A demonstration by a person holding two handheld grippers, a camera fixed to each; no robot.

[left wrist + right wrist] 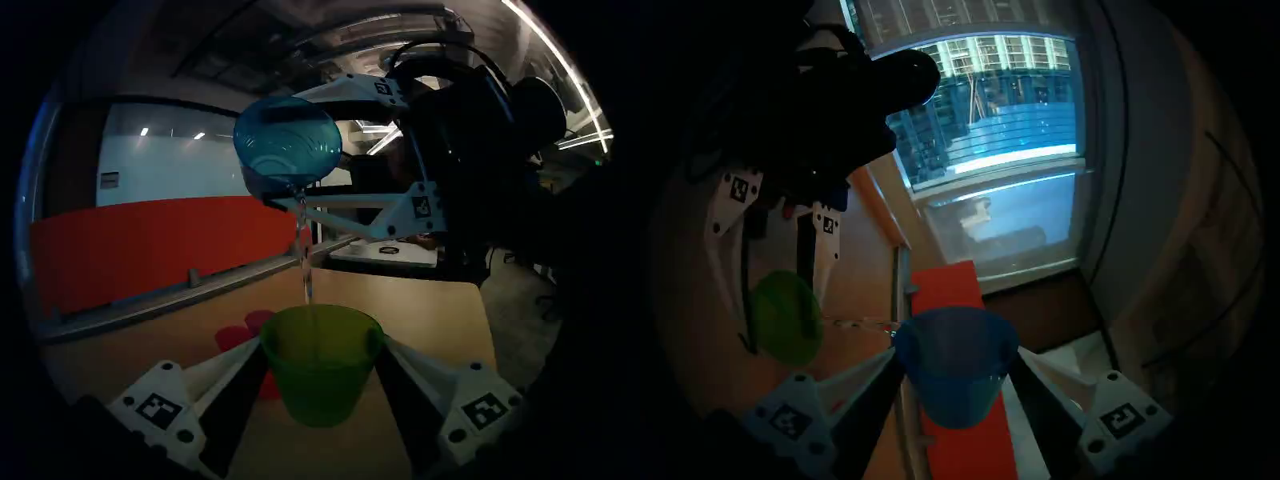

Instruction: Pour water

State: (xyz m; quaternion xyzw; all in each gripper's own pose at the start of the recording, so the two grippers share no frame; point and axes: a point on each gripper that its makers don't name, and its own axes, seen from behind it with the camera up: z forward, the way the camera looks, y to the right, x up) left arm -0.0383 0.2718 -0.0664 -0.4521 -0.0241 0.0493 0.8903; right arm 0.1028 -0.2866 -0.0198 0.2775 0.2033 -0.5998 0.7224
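Note:
My left gripper [322, 364] is shut on a green cup [322, 362], held upright above the wooden table [416, 308]. Higher up, the right gripper [308, 152] holds a blue cup [286, 146] tipped on its side, mouth toward the camera. A thin stream of water [305, 256] falls from its lip into the green cup. In the right gripper view, my right gripper [956, 376] is shut on the blue cup [954, 364]. Water [860, 322] runs from its rim toward the green cup [784, 316], which sits between the left gripper's white fingers [826, 240].
Red cups [244, 332] lie on the table behind the green cup. A long red panel [160, 244] runs along a ledge at the table's far side. A large window [1000, 144] faces outdoors. A dark-sleeved arm [480, 152] holds the right gripper.

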